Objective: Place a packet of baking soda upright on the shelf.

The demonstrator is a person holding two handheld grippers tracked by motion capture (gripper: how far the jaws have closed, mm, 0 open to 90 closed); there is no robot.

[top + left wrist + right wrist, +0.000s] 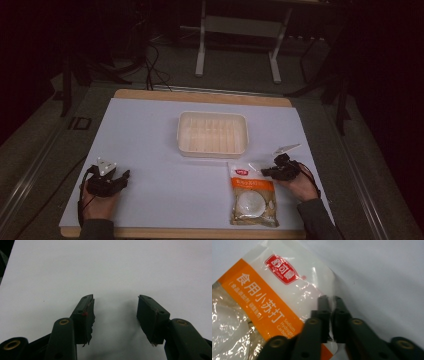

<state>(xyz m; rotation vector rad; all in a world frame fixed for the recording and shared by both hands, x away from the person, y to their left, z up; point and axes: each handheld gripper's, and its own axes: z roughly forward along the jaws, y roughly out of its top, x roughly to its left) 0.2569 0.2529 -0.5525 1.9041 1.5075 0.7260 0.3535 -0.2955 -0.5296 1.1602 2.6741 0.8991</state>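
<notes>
- The right gripper (329, 302) pinches the top edge of the baking soda bag (252, 192), white powder inside, at 5 o'clock on the white mat (150, 150).
- The white tray (212, 132) at 12 o'clock looks bare.
- The left gripper (115, 312), at 7 o'clock, stands open.
</notes>
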